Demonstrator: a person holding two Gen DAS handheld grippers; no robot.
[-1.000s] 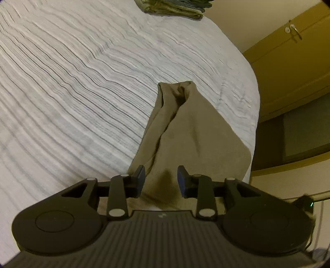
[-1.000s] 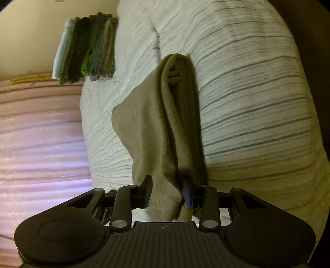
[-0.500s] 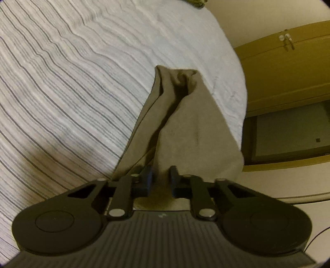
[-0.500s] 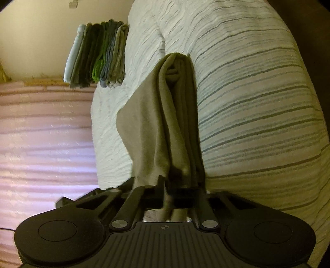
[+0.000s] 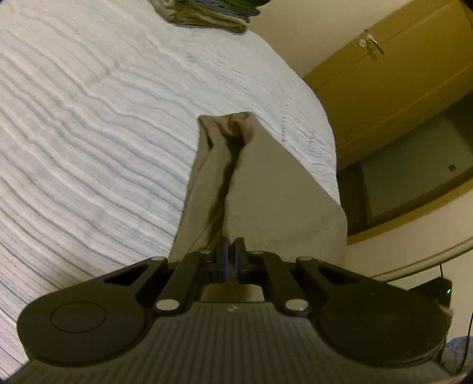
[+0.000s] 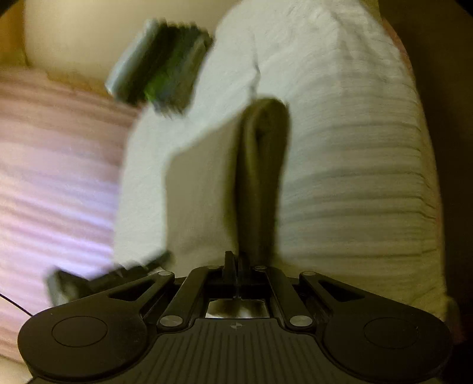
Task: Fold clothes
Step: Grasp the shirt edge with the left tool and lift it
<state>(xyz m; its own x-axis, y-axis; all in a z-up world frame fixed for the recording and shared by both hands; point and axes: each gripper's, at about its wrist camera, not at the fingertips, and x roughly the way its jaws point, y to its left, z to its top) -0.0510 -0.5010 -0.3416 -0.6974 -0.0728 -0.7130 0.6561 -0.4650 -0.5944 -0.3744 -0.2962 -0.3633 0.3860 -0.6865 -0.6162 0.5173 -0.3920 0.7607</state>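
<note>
Left gripper (image 5: 230,246): your jaws, wide a second ago, now pinch the near edge of the olive garment (image 5: 266,189).
Right gripper (image 6: 236,261): likewise clamped on its near edge.
Garment: bunched lengthwise on the bed (image 5: 88,133), near its right side.
Meaning: both corners secured; you can probably lift and fold.
Far: folded stack (image 5: 207,14), well apart.

Lies on the bedspread (image 5: 88,133): cloth (image 5: 266,183), near the edge; stack of folded clothes (image 5: 207,14) well behind, cabinet (image 5: 384,82) beyond.
</note>
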